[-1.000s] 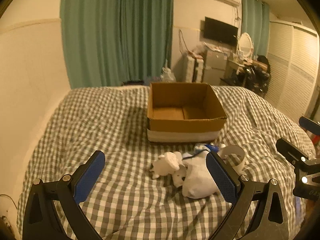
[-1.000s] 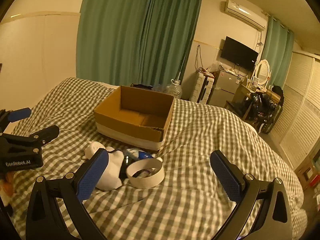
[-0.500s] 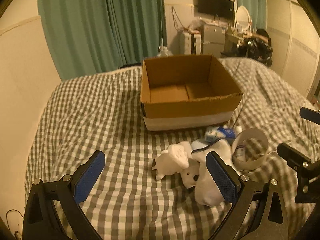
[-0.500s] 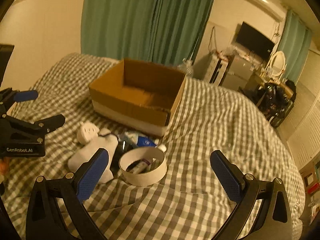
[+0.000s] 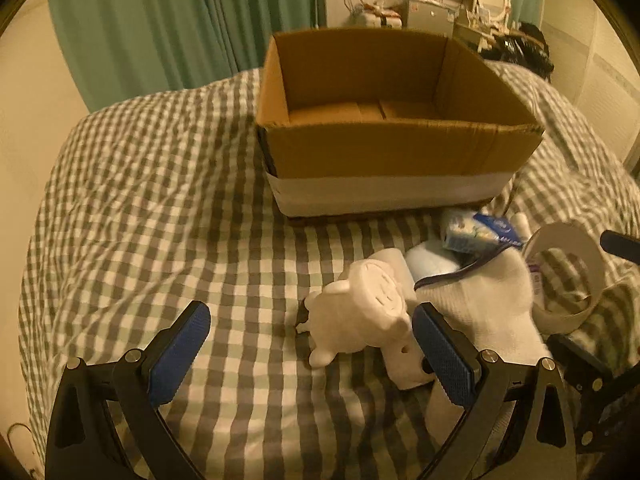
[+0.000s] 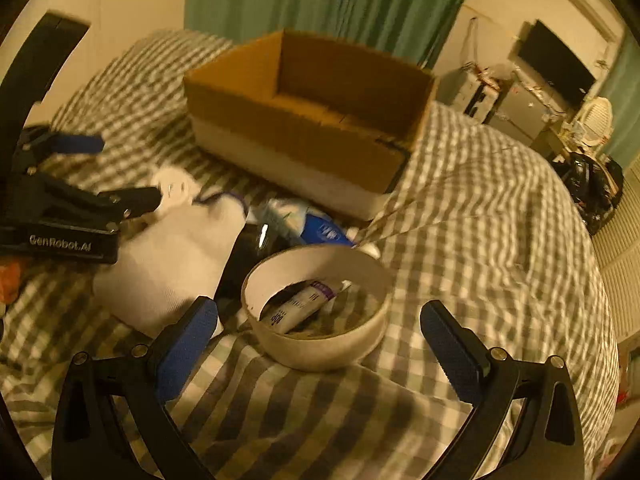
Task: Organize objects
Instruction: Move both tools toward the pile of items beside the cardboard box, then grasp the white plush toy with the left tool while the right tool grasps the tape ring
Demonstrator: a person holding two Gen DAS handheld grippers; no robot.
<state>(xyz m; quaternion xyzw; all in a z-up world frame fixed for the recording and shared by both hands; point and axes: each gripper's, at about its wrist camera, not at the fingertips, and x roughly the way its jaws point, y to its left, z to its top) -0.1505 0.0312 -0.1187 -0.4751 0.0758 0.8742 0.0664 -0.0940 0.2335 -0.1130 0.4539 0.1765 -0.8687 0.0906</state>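
An open cardboard box (image 5: 384, 156) (image 6: 304, 136) sits on the checked bed, with nothing visible inside. In front of it lies a small heap: a white plush toy (image 5: 364, 320), a white sock (image 5: 484, 304) (image 6: 172, 256), a blue-and-white packet (image 5: 476, 232) (image 6: 316, 228), and a white ring of tape (image 6: 320, 308) (image 5: 568, 276) with a tube (image 6: 304, 304) lying inside it. My left gripper (image 5: 316, 352) is open, just short of the plush toy. My right gripper (image 6: 316, 336) is open, its fingers either side of the ring's near edge.
The checked bedcover (image 5: 160, 208) spreads wide to the left of the box. Green curtains (image 5: 192, 20) hang behind the bed. A TV, cabinets and a mirror (image 6: 552, 80) stand along the far right wall. A dark object (image 6: 248, 256) lies between sock and ring.
Both grippers have moved forward and down towards the heap; the box and objects now look much larger. Both stay open and nothing on the bed has shifted.
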